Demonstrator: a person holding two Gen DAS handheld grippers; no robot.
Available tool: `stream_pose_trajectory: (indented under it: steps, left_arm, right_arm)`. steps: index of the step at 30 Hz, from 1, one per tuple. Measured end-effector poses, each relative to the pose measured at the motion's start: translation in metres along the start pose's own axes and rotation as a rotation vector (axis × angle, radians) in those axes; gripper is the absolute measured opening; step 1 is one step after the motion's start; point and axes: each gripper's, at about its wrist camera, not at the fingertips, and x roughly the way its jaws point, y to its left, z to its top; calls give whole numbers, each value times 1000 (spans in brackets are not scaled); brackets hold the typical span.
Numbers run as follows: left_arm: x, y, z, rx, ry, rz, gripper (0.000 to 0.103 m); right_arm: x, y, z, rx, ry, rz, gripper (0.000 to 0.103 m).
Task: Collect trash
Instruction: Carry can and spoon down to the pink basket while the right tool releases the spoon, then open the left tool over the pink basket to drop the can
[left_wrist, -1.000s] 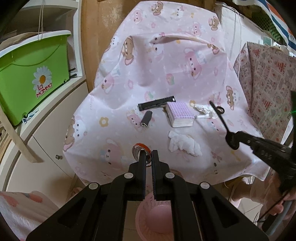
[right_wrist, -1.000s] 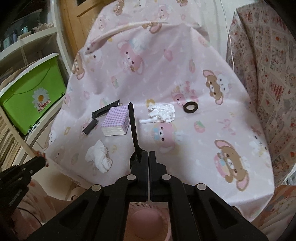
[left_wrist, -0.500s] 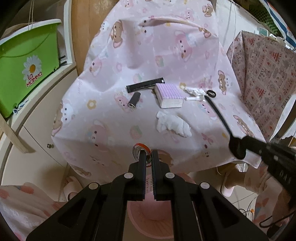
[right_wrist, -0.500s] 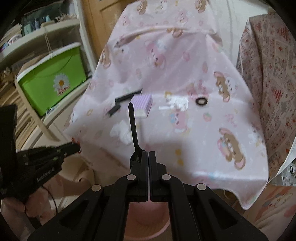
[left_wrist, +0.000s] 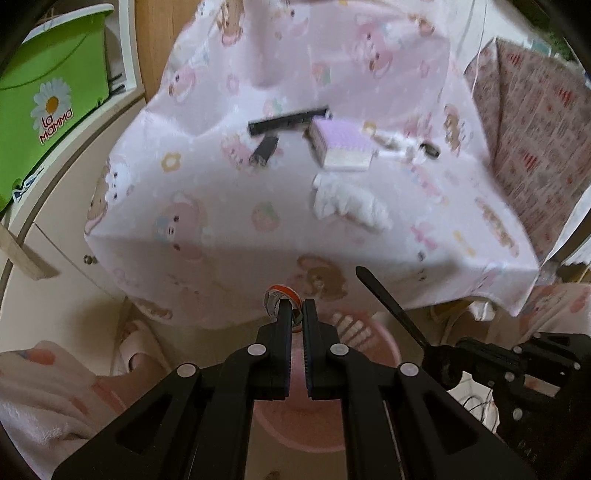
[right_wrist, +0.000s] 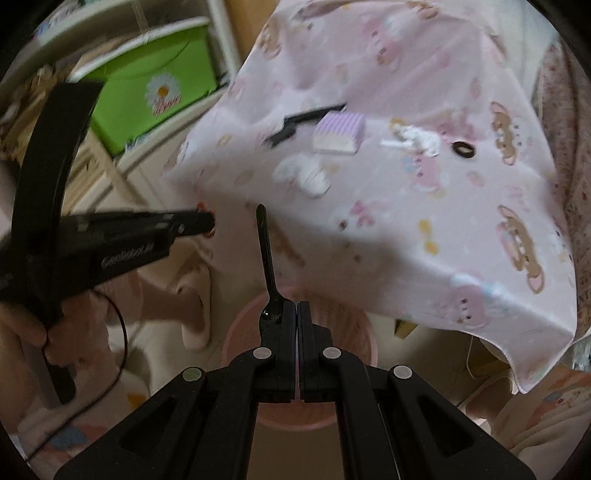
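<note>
Nearest, in the left wrist view: left gripper (left_wrist: 293, 308) nearly closed, pinching a small tape roll (left_wrist: 277, 295) at its tips, just above the pink bin (left_wrist: 384, 341) on the floor. In the right wrist view: right gripper (right_wrist: 296, 308) clamped, holding a black plastic spoon (right_wrist: 266, 258) by its bowl, handle pointing up and forward, also above the bin (right_wrist: 240, 323). Both loads look poised for release, so the step in hand is probably the drop.

Risks at the bin: spoon long and held off to one side of the jaws, likely to tip past the rim or bridge across it on release. Roll light and round, apt to bounce or roll off toward the slippers if let go near the edge. Two grippers close together over one opening, so a knock between them could shake either load loose. Both views blurred by motion; exact position over the opening hard to confirm.

Farther out, on the pink cloth (left_wrist: 207, 192): crumpled tissue (left_wrist: 347, 201) nearest the edge, then a black cylinder (left_wrist: 263, 151), a purple tissue pack (left_wrist: 343, 146), a black strip (left_wrist: 288, 120), a white wrapper (left_wrist: 397, 144) and a black ring (left_wrist: 430, 149). Tissue soft and loose, may shed pieces or drag the cloth when pinched. Beyond, left: green box (left_wrist: 48, 92).
</note>
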Motion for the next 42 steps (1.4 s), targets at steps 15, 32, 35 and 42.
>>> stream_pose_trajectory:
  steps: [15,32,35,42]
  left_arm:
    - [81,5,-26,-68,310,-18,5]
    - [160,10,-56,-102,533,39,7]
    - [165,15,-60,-165,565,-6,7]
    - [159,14,-60,-146,547,20,29]
  right_arm:
    - [87,5,-26,-24,304,-82,2]
    - [172,-21,-53,51,507,-153,2]
    - [174,-24,-59,86,525,-137,2]
    - [173,-25,-59,94,525,-149,2]
